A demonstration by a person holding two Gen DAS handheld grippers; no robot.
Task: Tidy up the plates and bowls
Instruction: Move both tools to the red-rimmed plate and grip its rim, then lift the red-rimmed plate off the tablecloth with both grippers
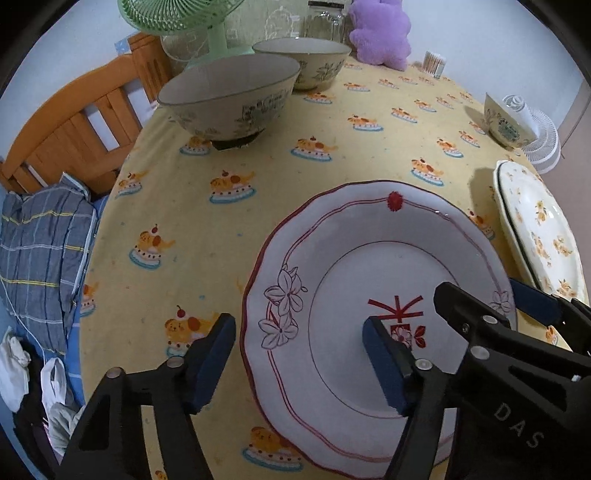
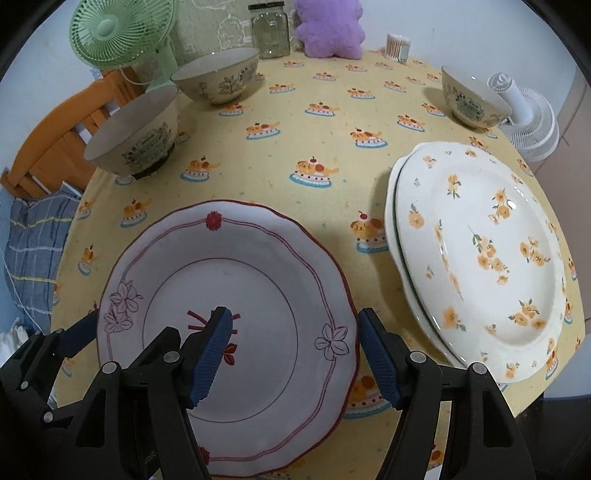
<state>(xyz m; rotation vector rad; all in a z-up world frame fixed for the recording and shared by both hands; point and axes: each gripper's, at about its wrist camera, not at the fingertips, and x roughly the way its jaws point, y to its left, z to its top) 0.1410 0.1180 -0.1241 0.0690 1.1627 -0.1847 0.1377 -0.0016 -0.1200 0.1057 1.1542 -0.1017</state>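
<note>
A white plate with a red scalloped rim [image 1: 354, 258] [image 2: 236, 258] lies on the yellow tablecloth near the front. My left gripper [image 1: 299, 362] is open and straddles its left rim. My right gripper [image 2: 291, 354] is open and straddles its right rim; the right gripper also shows in the left wrist view [image 1: 484, 306]. Two stacked white plates with orange flowers [image 2: 480, 254] [image 1: 535, 229] lie to the right. Two beige bowls [image 2: 136, 136] [image 2: 218, 77] stand at the back left, also in the left wrist view [image 1: 229, 99] [image 1: 306, 61]. A third bowl [image 2: 472, 98] [image 1: 506, 122] stands at the back right.
A green fan [image 2: 118, 33], a glass jar [image 2: 269, 31], a purple plush toy [image 2: 328, 29] and a cotton-swab box [image 2: 397, 46] stand along the back edge. A white fan [image 2: 528, 118] is off the right edge. An orange wooden bed frame [image 1: 74, 125] and bedding lie left.
</note>
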